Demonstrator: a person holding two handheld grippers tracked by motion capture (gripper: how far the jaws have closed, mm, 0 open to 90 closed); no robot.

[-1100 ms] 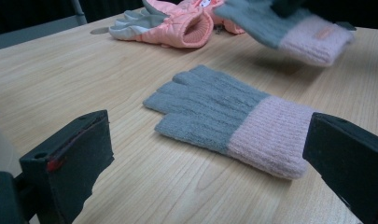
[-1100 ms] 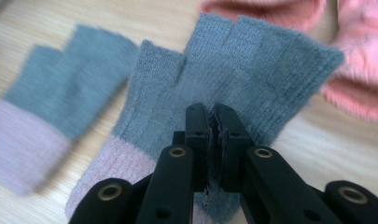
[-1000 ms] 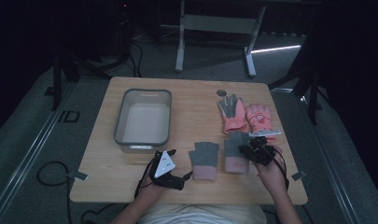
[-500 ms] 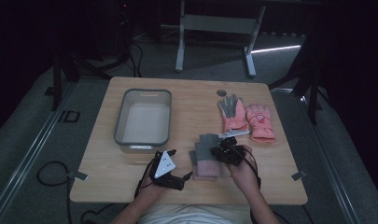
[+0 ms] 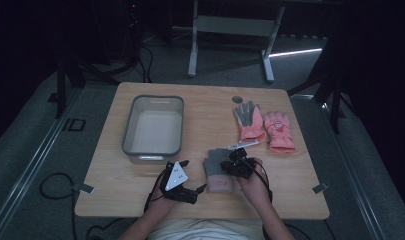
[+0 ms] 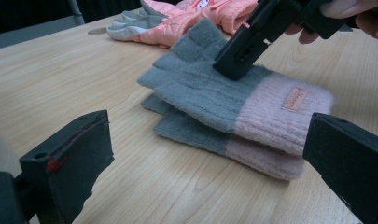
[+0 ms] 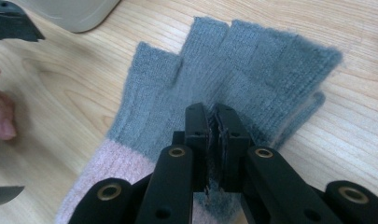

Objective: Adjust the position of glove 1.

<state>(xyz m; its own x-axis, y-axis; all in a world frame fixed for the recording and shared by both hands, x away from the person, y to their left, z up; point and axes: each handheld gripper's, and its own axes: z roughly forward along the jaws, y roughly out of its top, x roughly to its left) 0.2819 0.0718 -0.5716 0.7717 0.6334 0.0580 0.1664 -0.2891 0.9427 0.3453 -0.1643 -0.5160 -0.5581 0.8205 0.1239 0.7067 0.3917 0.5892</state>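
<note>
Two grey fingerless gloves with pink cuffs lie stacked near the table's front edge. My right gripper (image 5: 231, 160) is shut on a pinch of grey knit on the top glove (image 5: 213, 161), its jaws (image 7: 214, 116) pressed together over the palm. The lower glove (image 6: 191, 133) sticks out beneath it. The top glove (image 6: 210, 91) carries a small tan label on its cuff. My left gripper (image 5: 197, 190) rests on the table just left of the stack, open; its jaws stand wide apart in the left gripper view, with nothing between them.
A grey bin (image 5: 127, 135) stands on the left half of the table. Two pink winter gloves (image 5: 250, 122) (image 5: 279, 131) lie at the right rear, with a small dark disc (image 5: 238, 99) behind them. Bare wood lies at the front right.
My right gripper has moved left with the grey glove and set it on top of the other grey glove. The left gripper has stayed in place.
</note>
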